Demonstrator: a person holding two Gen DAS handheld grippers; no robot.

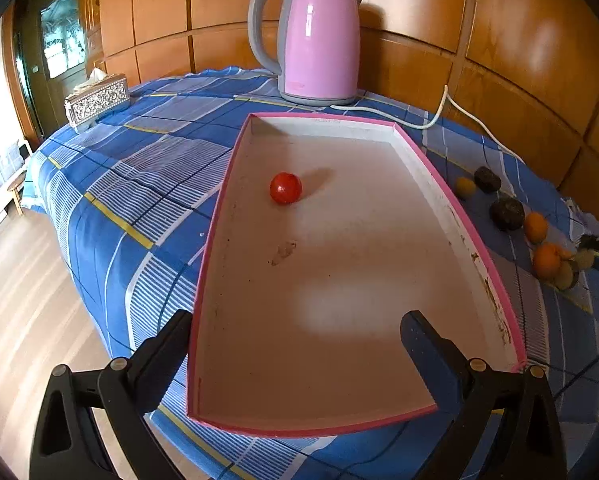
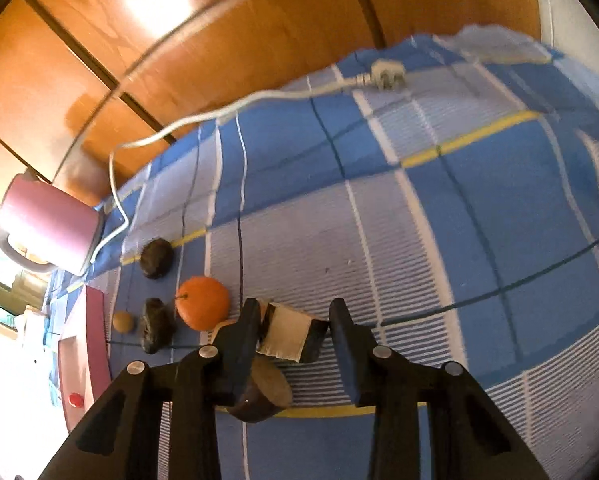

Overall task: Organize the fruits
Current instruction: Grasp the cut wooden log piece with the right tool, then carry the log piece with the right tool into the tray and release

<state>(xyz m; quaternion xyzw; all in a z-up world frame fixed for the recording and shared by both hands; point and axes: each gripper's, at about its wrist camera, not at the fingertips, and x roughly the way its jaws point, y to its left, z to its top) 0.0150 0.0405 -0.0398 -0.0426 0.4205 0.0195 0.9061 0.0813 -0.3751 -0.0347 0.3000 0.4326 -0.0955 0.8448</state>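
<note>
blue checked cloth on a table by wood panelling — the pink tray (image 1: 419,152) holds one red fruit (image 1: 285,188). the left gripper (image 1: 295,340) hangs open over it; the right gripper (image 2: 293,322), open, straddles a pale, dark-edged piece (image 2: 289,334) — close squarely, gently.

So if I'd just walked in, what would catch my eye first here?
Probably the pink kettle standing at the back of the blue checked cloth, with its white cord trailing off to the right. Then the pink-rimmed tray in front of it, holding a single red tomato. To the tray's right, an orange and some dark fruits lie scattered on the cloth.
</note>
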